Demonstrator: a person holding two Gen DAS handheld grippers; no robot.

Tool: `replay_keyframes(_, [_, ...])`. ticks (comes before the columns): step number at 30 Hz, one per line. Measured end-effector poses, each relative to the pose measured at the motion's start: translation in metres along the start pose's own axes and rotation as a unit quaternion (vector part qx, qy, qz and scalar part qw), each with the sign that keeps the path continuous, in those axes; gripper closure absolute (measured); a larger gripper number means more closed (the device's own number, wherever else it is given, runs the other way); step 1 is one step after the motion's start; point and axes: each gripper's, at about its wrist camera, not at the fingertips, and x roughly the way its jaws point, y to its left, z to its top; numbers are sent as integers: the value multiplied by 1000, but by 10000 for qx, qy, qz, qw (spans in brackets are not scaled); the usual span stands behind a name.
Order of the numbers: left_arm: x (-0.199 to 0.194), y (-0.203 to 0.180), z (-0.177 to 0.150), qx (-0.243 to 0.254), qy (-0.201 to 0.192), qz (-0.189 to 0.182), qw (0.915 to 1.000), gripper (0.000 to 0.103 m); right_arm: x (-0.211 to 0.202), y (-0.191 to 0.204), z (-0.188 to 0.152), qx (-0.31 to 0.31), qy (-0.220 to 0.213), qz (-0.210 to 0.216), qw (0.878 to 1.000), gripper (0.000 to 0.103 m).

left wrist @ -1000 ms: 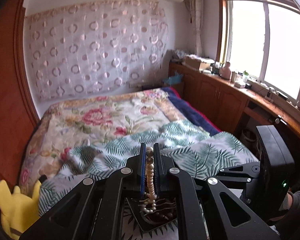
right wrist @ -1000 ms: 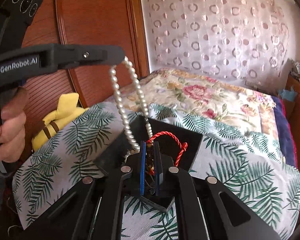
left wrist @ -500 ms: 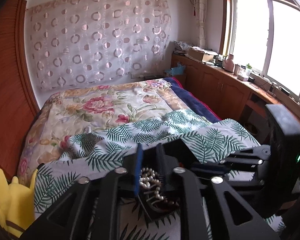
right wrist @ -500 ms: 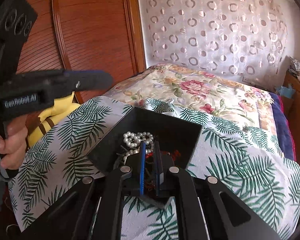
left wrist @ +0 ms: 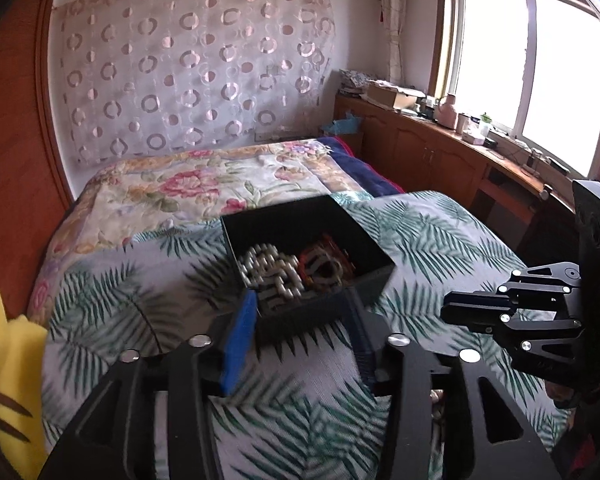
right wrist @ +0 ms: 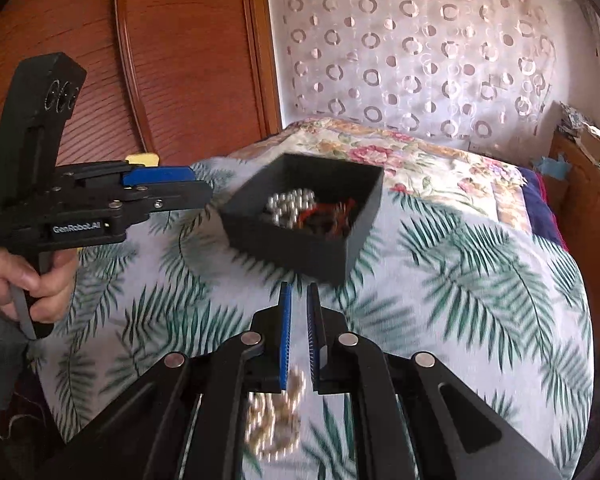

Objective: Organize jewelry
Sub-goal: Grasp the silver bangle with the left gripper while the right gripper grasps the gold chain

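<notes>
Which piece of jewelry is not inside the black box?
The blurred golden bead string, seen low behind the right gripper, over the leaf-print cover. The silver pearl strand and the red cord lie inside the black box.

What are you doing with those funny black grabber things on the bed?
A person is tidying jewelry with a grabber in each hand. A black box sits on the leafy blanket, with a pearl necklace and some red jewelry already inside. The left gripper has just been opening its jaws and nothing is in them. The right gripper is shut, above some blurry gold beads; whether it holds them is unclear.
</notes>
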Motion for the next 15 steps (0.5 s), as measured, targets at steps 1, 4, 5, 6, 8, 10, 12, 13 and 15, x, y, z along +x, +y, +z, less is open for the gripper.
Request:
replay_keyframes(1, [-2, -2, -6, -10, 21, -20, 10000, 55, -3, 1, -5, 14, 10, -6, 10000, 94])
replay_keyframes(4, [-6, -8, -19, -24, 90, -41, 9999, 53, -13, 3, -22, 75, 81, -9, 9999, 94])
replay_keyframes(5, [-6, -10, -25, -35, 130, -69, 9999, 53, -15, 5, -28, 73, 104, -41, 9999, 94])
replay_keyframes(6, [-7, -12, -30, -38, 166, -100, 9998, 53, -16, 4, -31, 77, 125, -60, 9999, 94])
replay_keyframes(8, [-7, -16, -39, -39, 249, -149, 9996, 53, -20, 4, -41, 131, 156, -84, 9998, 94])
replay_keyframes(10, [-5, -20, -48, -43, 360, -225, 9991, 53, -21, 3, -50, 198, 195, -89, 9996, 94])
replay_keyframes(12, [-2, -25, -56, -24, 471, -274, 9985, 53, -20, 4, -57, 263, 254, -94, 9993, 94])
replay_keyframes(13, [-1, -27, -60, -7, 524, -295, 9982, 53, -19, 4, -62, 303, 296, -93, 9991, 94])
replay_keyframes(15, [2, -31, -65, 12, 610, -352, 9975, 53, -17, 4, -68, 311, 353, -118, 9988, 94])
